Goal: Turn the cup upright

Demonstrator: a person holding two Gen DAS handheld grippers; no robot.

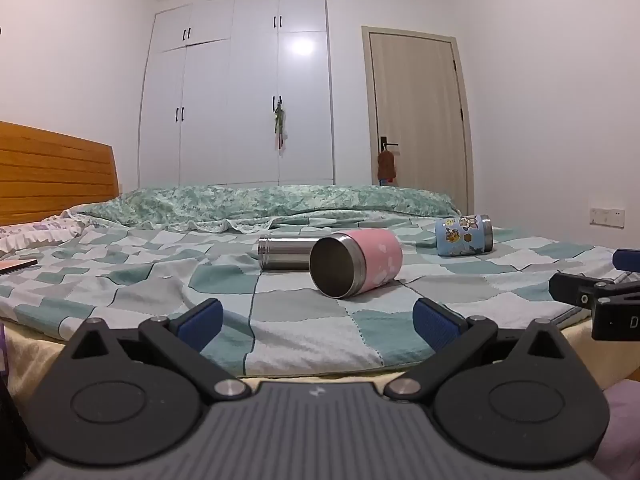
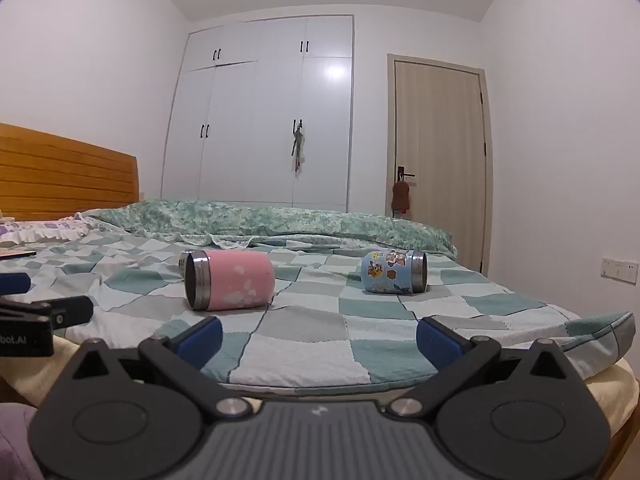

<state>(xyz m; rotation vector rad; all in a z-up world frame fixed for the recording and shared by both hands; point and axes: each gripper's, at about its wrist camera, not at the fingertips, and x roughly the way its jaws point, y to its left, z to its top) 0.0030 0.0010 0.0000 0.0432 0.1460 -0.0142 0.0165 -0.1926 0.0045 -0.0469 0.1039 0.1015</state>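
Observation:
A pink steel cup (image 1: 360, 262) lies on its side on the checked bed cover, its open mouth facing me; it also shows in the right wrist view (image 2: 232, 280). A plain steel cup (image 1: 286, 253) lies on its side just behind it. A blue cartoon cup (image 1: 464, 235) lies on its side further right, also in the right wrist view (image 2: 394, 272). My left gripper (image 1: 318, 318) is open and empty at the bed's near edge, short of the pink cup. My right gripper (image 2: 318, 338) is open and empty, facing the gap between the pink and blue cups.
A green quilt (image 1: 260, 200) is bunched along the far side of the bed. A wooden headboard (image 1: 52, 172) stands at the left. A white wardrobe (image 1: 240, 92) and a door (image 1: 416, 108) are behind. A flat book-like object (image 1: 16, 266) lies at far left.

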